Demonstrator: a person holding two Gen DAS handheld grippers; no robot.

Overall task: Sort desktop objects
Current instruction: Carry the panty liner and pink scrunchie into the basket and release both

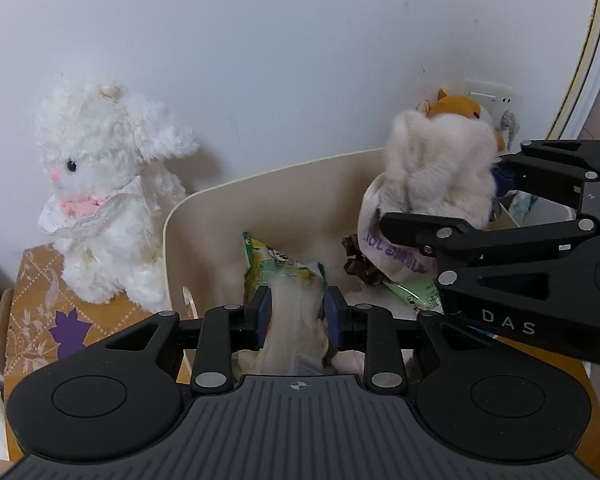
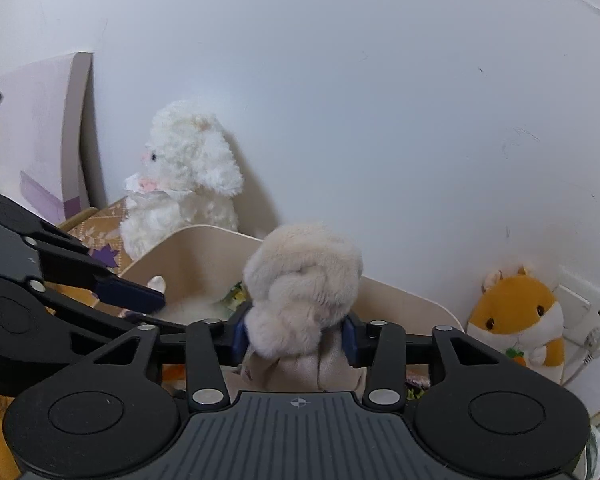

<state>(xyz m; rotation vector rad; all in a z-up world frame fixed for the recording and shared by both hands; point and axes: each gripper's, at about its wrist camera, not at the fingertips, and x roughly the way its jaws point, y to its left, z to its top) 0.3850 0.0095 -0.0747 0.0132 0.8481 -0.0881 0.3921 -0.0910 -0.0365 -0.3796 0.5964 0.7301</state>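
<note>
Snack packets and soft toys crowd a beige bin [image 1: 204, 208] with rounded, smooth walls, set against a white wall on a table draped in an orange cloth [image 1: 40, 300] with a purple leaf print. Over the bin's open top, the left gripper [image 1: 296, 316] has a crinkly translucent packet [image 1: 296, 320] between its blue pads, the wrapper bunched between them; whether the pads press it cannot be told, as the jaws stand partly apart. Beyond it a glossy green snack bag [image 1: 268, 264] leans inside the bin, next to a dark brown crumpled wrapper [image 1: 358, 268] and a pale green packet [image 1: 416, 296] lying on the bin floor. The right gripper [image 2: 296, 338] reaches in from the side, its jaws partly apart around a beige fleecy plush [image 2: 304, 276] in a cream cloth garment with purple lettering [image 1: 396, 248]; the fur fills the gap between the pads and bulges above them, and the toy stands over the bin's right half. Outside the bin, a fluffy white plush rabbit [image 1: 108, 192] with a pink nose and lace collar sits upright on the cloth to its left. An orange-and-white hamster plush [image 2: 520, 316] sits by the wall socket [image 2: 580, 312] to its right.
</note>
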